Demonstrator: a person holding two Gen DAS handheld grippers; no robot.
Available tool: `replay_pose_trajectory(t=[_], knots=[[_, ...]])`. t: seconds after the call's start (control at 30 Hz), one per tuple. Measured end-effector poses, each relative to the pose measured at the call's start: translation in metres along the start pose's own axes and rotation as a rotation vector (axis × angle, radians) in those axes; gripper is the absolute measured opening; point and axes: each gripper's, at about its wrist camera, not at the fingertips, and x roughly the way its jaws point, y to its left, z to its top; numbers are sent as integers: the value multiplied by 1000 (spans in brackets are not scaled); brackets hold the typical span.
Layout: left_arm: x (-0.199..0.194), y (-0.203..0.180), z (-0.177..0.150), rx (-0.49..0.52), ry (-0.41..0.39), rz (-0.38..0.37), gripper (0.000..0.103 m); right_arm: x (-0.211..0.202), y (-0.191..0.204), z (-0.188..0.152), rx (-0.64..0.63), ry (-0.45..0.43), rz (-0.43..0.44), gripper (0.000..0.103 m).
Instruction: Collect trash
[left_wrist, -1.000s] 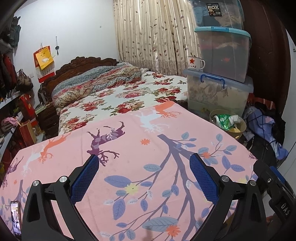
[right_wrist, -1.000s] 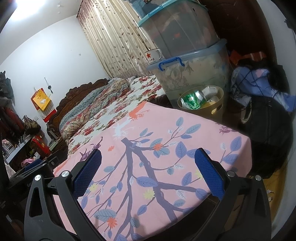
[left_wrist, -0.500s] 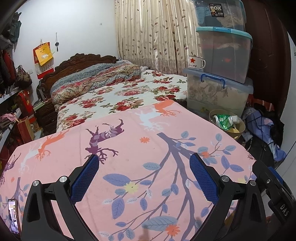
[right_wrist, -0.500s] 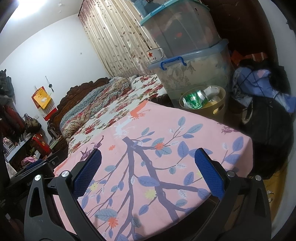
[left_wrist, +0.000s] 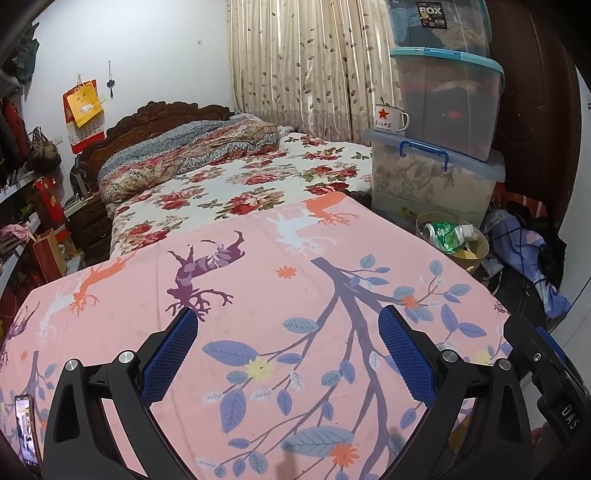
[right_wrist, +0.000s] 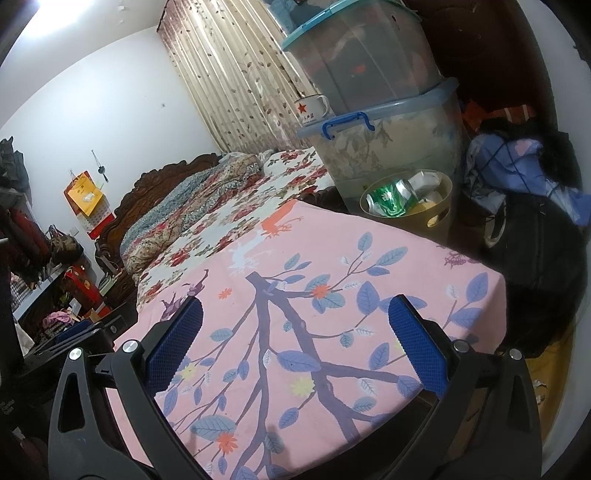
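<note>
Pink cloth is spanned by both spread, empty grippers; "BOX" is read at upper right on a storage bin.

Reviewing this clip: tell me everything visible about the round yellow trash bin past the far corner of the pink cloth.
The trash bin is a small round open-topped tub, pale yellow, plastic by the look, with an oval cutout handle in its wall. It stands upright, apparently on the floor, beyond the pink tablecloth and close against the bottom storage box. It is filled near its rim with a crushed green can, pale crumpled wrappers and something yellow. Neither tool touches it.
</note>
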Motion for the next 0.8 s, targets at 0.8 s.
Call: replay_pose_trajectory(t=[0.8], knots=[[3,1,-3,0,10,-2,94,2,0,-2,1,6,0,100]])
